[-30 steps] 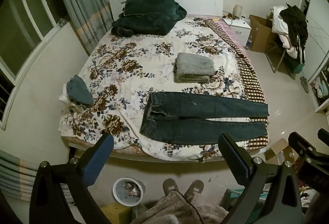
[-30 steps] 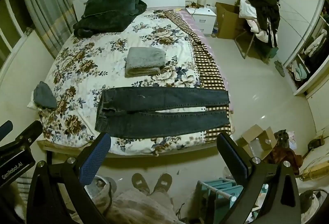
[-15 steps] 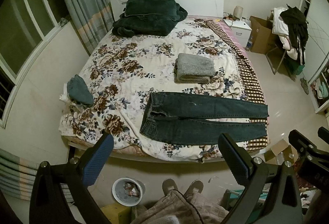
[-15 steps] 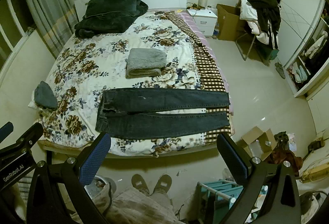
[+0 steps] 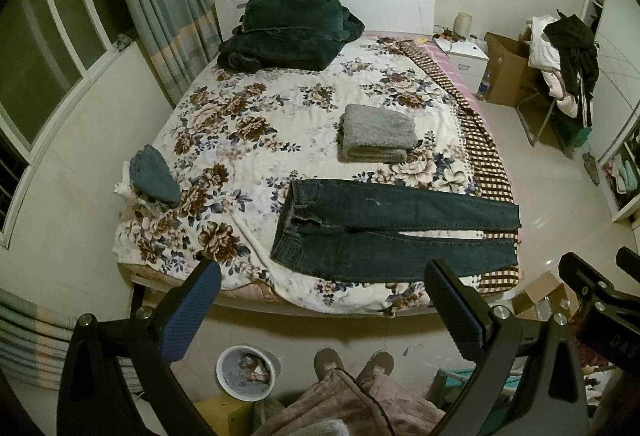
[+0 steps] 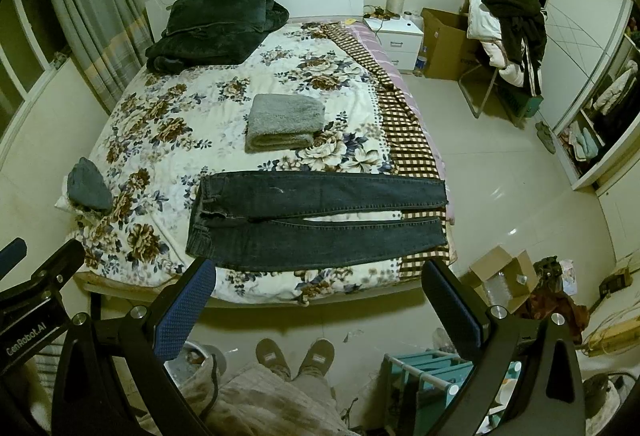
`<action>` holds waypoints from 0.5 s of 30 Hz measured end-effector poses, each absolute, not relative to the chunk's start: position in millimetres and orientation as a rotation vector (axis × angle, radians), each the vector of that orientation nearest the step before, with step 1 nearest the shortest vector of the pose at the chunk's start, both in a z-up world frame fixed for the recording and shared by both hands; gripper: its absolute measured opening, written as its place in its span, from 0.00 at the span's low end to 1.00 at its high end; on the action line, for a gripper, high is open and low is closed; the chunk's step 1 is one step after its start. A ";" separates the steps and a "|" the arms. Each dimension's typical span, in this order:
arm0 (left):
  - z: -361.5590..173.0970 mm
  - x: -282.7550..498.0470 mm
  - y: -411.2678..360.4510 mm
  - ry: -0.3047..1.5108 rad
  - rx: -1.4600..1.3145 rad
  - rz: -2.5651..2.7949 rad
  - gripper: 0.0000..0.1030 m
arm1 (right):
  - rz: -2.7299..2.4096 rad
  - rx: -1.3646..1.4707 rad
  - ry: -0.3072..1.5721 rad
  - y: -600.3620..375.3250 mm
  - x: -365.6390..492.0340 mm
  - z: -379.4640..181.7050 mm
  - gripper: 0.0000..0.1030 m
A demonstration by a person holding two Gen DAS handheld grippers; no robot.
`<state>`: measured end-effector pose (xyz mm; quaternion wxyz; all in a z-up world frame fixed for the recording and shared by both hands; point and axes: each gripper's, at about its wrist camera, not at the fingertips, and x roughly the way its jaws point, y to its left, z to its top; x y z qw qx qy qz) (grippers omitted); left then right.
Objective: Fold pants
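Note:
Dark blue jeans (image 5: 384, 232) (image 6: 316, 222) lie flat across the near end of the floral bed (image 5: 248, 131), waistband to the left, both legs running right side by side. My left gripper (image 5: 320, 304) hangs open in the air short of the bed's near edge, its blue pads wide apart with nothing between them. In its own view my right gripper (image 6: 318, 300) is open too, held above the floor before the bed. The right gripper's body (image 5: 600, 312) shows at the left wrist view's right edge, the left gripper's body (image 6: 32, 296) at the right wrist view's left edge.
A folded grey towel (image 5: 376, 133) lies mid-bed, a dark green blanket (image 5: 288, 33) by the headboard, a small grey-blue cloth (image 5: 154, 177) at the left edge. A person's shoes (image 5: 352, 368) stand on the floor, a white bin (image 5: 248, 372) to their left. Cardboard boxes (image 6: 504, 272) and a clothes-laden chair (image 6: 508, 31) stand right.
Both views have drifted slightly, and the bed sits a touch higher in frame. Jeans and gripper openings are unchanged.

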<state>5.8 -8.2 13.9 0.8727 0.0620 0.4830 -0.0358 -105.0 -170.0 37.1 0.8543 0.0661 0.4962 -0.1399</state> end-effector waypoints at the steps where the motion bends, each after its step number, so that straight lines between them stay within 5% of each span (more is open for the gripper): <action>1: 14.0 6.0 -8.4 1.006 0.133 -0.074 1.00 | -0.294 0.142 1.045 -170.0 -104.9 36.9 1.00; 15: 13.2 -1.1 -13.7 1.008 0.128 -0.075 1.00 | -0.293 0.139 1.043 -170.8 -106.4 36.3 1.00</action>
